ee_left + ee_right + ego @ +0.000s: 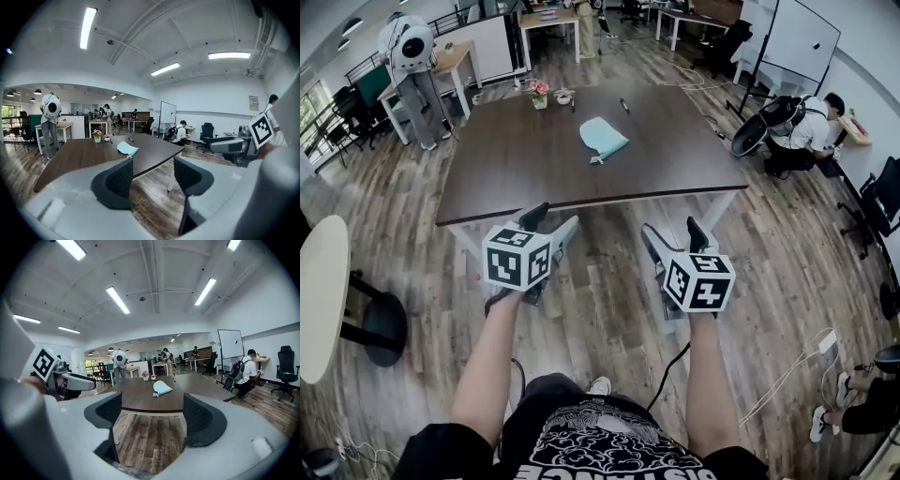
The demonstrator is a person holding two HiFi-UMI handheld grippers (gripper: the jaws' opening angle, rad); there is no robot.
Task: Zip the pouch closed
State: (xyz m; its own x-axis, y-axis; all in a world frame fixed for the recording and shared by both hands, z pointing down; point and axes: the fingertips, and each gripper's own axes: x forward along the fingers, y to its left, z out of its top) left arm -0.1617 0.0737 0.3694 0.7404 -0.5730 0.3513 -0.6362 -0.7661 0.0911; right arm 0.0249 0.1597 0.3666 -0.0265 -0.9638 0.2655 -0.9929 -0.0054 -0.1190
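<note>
A light teal pouch (604, 139) lies flat near the middle of the dark brown table (506, 178), with a small zipper pull at its near corner. It also shows in the left gripper view as the pouch (127, 149) and in the right gripper view as the pouch (162, 387). My left gripper (553, 220) and right gripper (672, 228) hover side by side over the wooden floor, short of the table's near edge and well away from the pouch. Both stand open with nothing between their pads (121, 177) (201, 416).
A small pot of pink flowers (540, 94) and a dark pen (624, 106) sit at the table's far side. A person with a backpack (806, 127) crouches at the right, another person (412, 56) stands far left. A round pale table (319, 291) is at my left.
</note>
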